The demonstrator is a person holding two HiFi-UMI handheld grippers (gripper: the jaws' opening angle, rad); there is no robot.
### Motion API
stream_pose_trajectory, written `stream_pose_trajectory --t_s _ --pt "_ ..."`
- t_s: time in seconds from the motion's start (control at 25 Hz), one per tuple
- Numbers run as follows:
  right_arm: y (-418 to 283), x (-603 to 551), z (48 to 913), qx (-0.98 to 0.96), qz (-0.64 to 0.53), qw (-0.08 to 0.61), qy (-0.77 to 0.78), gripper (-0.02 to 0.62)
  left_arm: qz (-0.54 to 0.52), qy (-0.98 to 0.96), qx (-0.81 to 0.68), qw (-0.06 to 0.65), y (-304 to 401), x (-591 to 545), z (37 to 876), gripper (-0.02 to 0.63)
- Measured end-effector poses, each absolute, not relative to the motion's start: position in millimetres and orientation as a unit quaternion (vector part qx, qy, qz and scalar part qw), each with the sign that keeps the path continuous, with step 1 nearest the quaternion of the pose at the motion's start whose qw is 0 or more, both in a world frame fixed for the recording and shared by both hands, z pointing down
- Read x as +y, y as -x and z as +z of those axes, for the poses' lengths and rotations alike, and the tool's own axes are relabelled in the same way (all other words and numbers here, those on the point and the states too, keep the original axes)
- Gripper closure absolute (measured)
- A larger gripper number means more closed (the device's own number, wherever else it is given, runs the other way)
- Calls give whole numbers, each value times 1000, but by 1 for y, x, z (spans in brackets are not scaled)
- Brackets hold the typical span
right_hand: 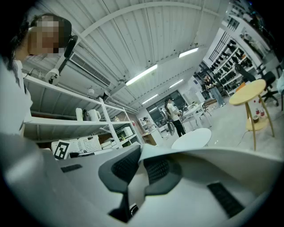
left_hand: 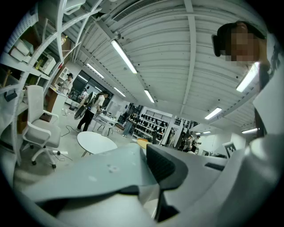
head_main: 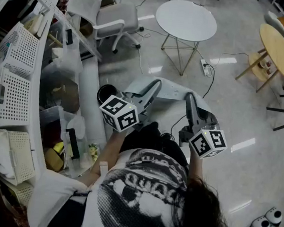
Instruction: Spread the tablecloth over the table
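A pale grey tablecloth [head_main: 173, 90] hangs in the air between my two grippers, in front of my chest. My left gripper [head_main: 157, 83] is shut on one edge of it. In the left gripper view the tablecloth [left_hand: 102, 170] lies over one jaw and the dark pad [left_hand: 166, 166] presses against it. My right gripper [head_main: 189, 96] is shut on the other edge; its view shows the tablecloth [right_hand: 213, 159] pinched between the two dark pads [right_hand: 122, 166]. The round white table [head_main: 186, 20] stands on the floor ahead, beyond both grippers, with nothing on it.
A white office chair [head_main: 104, 16] stands left of the table. A round wooden table [head_main: 277, 49] is at the far right. White shelving with baskets [head_main: 15, 72] runs along the left. A power strip with cable [head_main: 206, 68] lies by the table's legs.
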State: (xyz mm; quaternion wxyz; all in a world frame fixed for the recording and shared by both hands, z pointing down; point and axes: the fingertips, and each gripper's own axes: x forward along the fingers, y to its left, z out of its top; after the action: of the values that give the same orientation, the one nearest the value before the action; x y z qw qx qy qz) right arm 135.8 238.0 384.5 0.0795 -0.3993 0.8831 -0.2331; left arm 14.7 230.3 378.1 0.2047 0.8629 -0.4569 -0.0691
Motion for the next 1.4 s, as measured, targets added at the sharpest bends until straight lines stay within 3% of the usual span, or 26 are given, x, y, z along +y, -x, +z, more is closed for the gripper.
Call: stream_pose_trajectory --t_s 0.76,1.4 --pt "-118 211 386 897 -286 121 315 568 -78 -844 -496 188 2 219 372 552" --pt "-35 33 412 881 -314 98 341 569 -65 -854 -464 224 87 30 407 552"
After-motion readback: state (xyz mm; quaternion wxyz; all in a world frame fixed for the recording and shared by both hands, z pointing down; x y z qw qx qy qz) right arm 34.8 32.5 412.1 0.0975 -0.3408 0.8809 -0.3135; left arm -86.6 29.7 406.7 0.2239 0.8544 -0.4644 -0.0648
